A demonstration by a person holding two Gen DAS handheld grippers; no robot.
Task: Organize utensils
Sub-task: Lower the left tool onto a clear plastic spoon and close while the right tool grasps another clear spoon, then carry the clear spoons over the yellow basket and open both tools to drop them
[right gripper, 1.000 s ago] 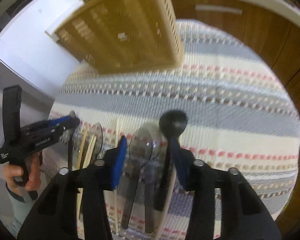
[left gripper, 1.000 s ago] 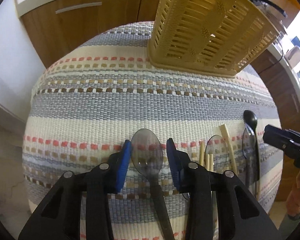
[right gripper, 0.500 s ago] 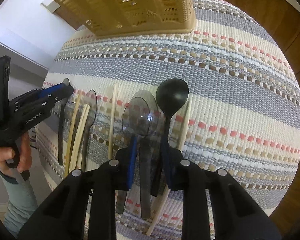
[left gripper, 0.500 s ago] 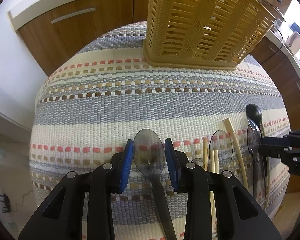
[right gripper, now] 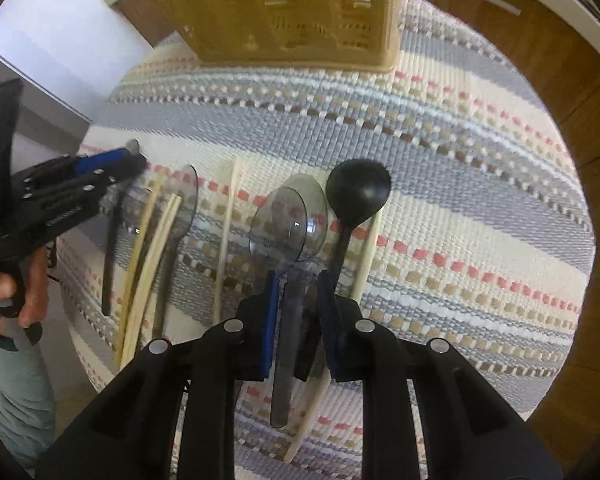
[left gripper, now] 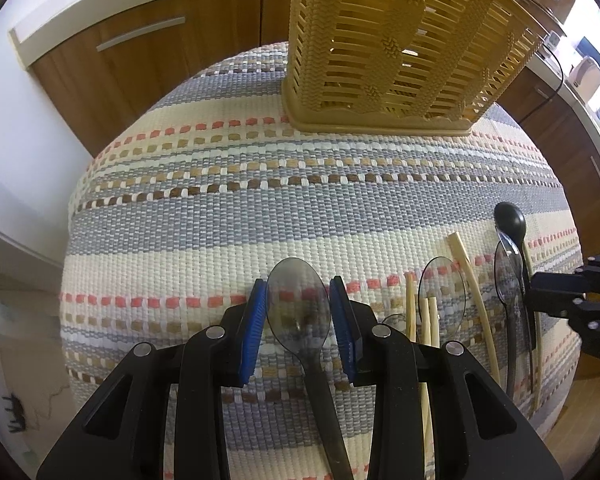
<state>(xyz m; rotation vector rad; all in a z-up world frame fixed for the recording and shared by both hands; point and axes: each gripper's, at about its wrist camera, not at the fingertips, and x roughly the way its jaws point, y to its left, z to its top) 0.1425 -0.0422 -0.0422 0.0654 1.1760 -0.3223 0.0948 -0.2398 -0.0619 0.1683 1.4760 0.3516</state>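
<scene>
My left gripper [left gripper: 298, 285] is shut on the bowl of a clear grey plastic spoon [left gripper: 296, 312], whose handle runs back under the jaws, just above the striped woven cloth [left gripper: 260, 208]. My right gripper [right gripper: 299, 280] points down at the cloth with its blue pads closed on the handles of two stacked clear spoons [right gripper: 284, 224]. A black spoon [right gripper: 358, 192] lies against them on the right, its handle passing behind the right pad. A yellow slatted basket [left gripper: 400, 48] stands at the far side of the cloth.
Pale chopsticks [right gripper: 228, 232] and another clear spoon [right gripper: 184, 200] lie in a row on the cloth between the two grippers. Wooden cabinet fronts [left gripper: 148, 52] under a white counter ring the table. A person's hand [right gripper: 12, 292] holds the left gripper's handle.
My right gripper has come down closer over the spoons, and its jaws have narrowed from wide apart onto the clear spoons' handles. The left gripper keeps its spoon in the same place.
</scene>
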